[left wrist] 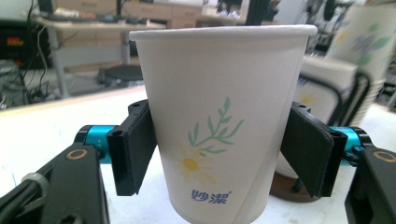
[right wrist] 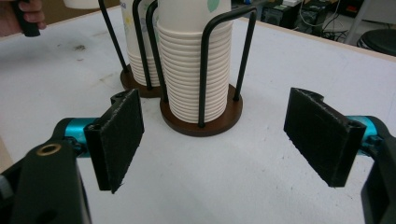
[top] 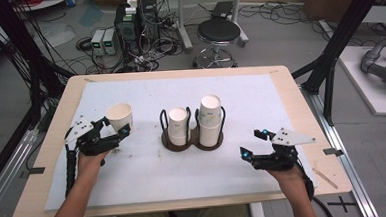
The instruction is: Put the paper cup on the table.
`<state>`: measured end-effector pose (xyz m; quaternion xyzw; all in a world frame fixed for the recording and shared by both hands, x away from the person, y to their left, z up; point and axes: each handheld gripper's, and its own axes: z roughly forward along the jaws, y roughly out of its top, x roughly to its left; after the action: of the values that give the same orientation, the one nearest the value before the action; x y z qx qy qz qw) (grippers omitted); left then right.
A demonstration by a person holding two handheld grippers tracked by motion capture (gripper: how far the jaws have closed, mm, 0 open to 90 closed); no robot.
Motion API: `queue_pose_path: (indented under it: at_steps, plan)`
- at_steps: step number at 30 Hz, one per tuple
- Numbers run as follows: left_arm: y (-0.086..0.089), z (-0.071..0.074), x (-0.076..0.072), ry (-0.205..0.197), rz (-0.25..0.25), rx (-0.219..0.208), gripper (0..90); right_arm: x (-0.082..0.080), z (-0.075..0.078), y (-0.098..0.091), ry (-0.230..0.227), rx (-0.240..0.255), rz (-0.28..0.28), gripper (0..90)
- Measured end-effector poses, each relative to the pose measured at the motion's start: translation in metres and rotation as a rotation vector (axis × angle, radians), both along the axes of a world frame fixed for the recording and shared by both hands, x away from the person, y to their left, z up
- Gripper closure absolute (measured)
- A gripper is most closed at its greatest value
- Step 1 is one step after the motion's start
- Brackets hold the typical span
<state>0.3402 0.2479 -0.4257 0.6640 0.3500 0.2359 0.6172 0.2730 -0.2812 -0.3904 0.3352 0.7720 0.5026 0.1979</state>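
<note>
On the left side of the white mat [top: 134, 179] that covers the wooden table [top: 50, 138], the left gripper [top: 116, 128] is clamped on a single paper cup [top: 120, 115], its two black jaws pressing the cup's lower wall from either side. In the left gripper view the paper cup [left wrist: 219, 126] stands upright between the pads, printed with a daisy, a green sprig and blue lettering; whether its base touches the mat cannot be told. At the middle of the mat sits a dark round-based cup holder [top: 192, 141] with black wire uprights, holding two stacks of paper cups side by side: a shorter left stack [top: 178, 125] and a taller right stack [top: 210, 119]. The right gripper [top: 253, 143] hovers near the right edge of the mat, well apart from the holder, its jaws spread wide with nothing between them. In the right gripper view the taller stack [right wrist: 194, 70] rises in its wire cage straight ahead, beyond the parted pads.
</note>
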Motion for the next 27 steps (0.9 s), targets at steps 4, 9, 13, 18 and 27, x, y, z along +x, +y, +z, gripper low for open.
queue_pose_path:
  at_steps: [4, 9, 13, 18, 27]
  plan:
    - [-0.009, -0.009, 0.008, 0.031, 0.009, 0.020, 29.9, 0.000, -0.001, 0.000, -0.001, -0.004, 0.003, 20.5]
    - [-0.019, -0.018, 0.015, 0.084, 0.014, 0.090, 30.1, 0.000, -0.001, 0.000, 0.002, -0.007, 0.011, 20.5]
    - [-0.023, -0.022, 0.018, 0.119, 0.034, 0.141, 30.4, 0.000, -0.001, 0.000, 0.002, -0.006, 0.010, 20.5]
    - [-0.028, -0.026, 0.020, 0.180, 0.076, 0.241, 30.8, 0.000, -0.001, -0.001, 0.003, -0.004, 0.010, 20.5]
    - [-0.029, -0.021, 0.011, 0.213, 0.076, 0.341, 31.4, -0.001, -0.001, 0.001, 0.008, -0.006, 0.017, 20.5]
